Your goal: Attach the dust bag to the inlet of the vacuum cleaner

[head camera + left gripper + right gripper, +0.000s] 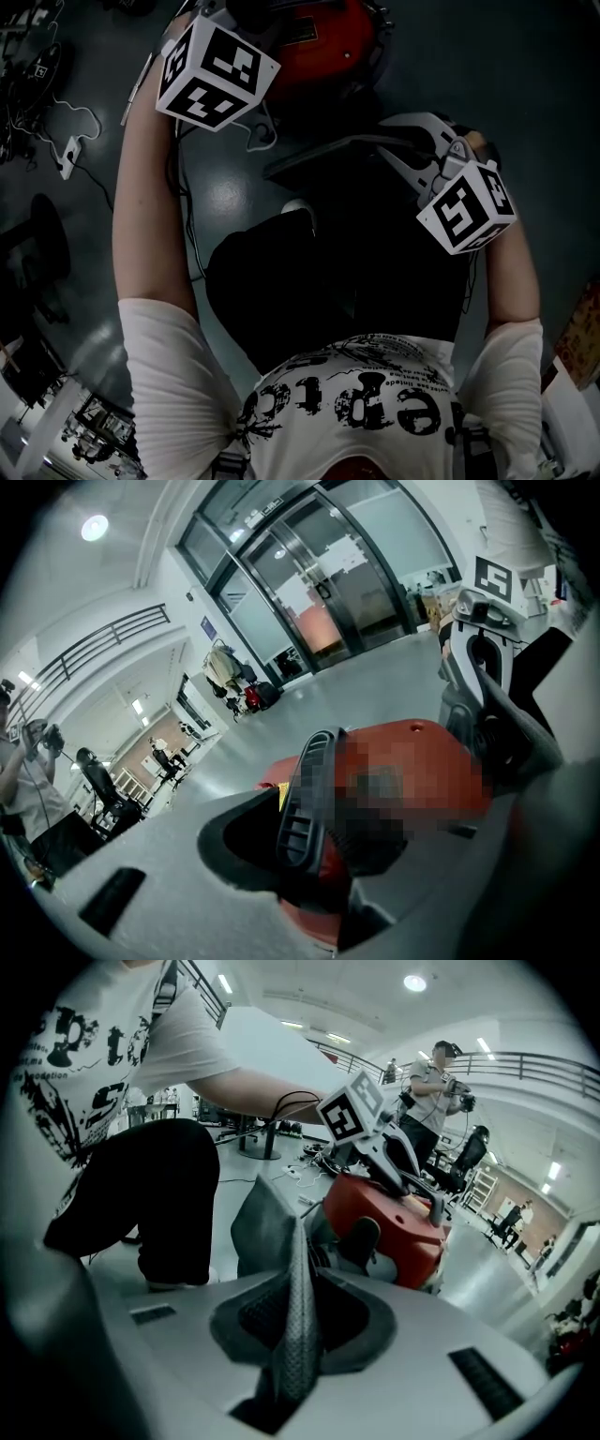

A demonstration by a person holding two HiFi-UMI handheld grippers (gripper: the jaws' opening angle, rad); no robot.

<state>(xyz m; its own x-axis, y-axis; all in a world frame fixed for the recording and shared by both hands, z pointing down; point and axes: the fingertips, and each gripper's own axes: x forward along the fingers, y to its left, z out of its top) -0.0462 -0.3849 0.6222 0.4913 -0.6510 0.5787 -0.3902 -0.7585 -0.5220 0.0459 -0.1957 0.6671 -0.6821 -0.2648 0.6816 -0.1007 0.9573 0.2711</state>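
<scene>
The red vacuum cleaner (328, 47) sits on the floor (234, 197) at the far side, in front of the kneeling person. The grey dust bag (262, 1227) stands just near of it, rising on edge beside the red body and apparently touching it.

The left tool (314, 841) is on top of the machine, clenched on a ribbed black part (305, 799). That part looks like a carry handle, but a blurred patch covers part of it, so this is a guess. The right tool (298, 1312), nearer and to the right, pinches a thin fold of the bag's fabric between its pads.

The main risks, as I judge them:
- **Slipping fabric:** the right tool holds only a narrow fold of cloth. A pull toward the machine could draw it out, and the bag would drop to the floor.
- **A sagging mouth:** the grip is on soft fabric, not on a stiff collar. The bag's mouth may fold or twist and meet the inlet askew, seating only halfway.
- **An unseen target:** the inlet cannot be picked out in any view, so aiming is partly blind and the bag could press on the wrong place.
- **A shifting body:** if the left tool loosens, a push from the right could slide or tip the machine away.
</scene>
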